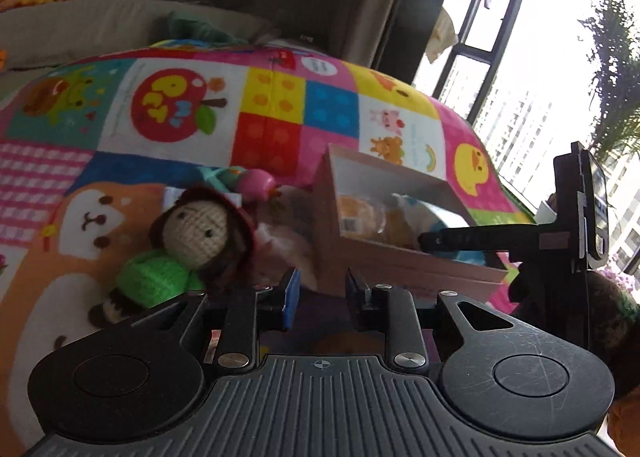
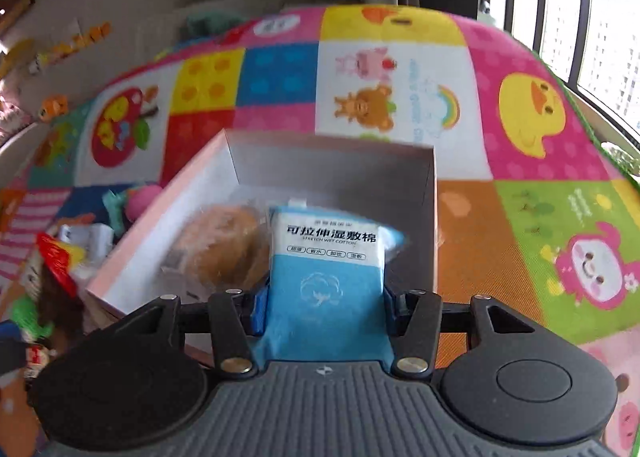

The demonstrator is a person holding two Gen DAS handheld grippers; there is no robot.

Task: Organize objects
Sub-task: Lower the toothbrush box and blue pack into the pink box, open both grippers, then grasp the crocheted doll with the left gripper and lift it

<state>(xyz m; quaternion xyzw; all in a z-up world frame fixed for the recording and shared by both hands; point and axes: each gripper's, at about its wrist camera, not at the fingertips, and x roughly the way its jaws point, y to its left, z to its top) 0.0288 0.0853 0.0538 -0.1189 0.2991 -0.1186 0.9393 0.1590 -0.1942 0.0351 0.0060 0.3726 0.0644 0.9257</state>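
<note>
An open pink cardboard box (image 2: 132, 249) with a white inside stands on the colourful play mat; it also shows in the left wrist view (image 1: 400, 265). A wrapped bun (image 2: 220, 245) lies inside it. My right gripper (image 2: 324, 309) is shut on a blue-and-white cotton pad pack (image 2: 324, 277) and holds it over the box's near edge. My left gripper (image 1: 320, 293) is open and empty, low in front of the box's near left corner. A crocheted doll (image 1: 192, 241) with a green body lies left of it. The right gripper's finger (image 1: 472, 239) reaches into the box.
Left of the box lie a pink ball (image 1: 258, 181), a teal toy (image 1: 216, 177) and small packets (image 2: 80, 245). The patchwork play mat (image 1: 280, 97) covers the surface. A sofa and wall are behind, windows at right.
</note>
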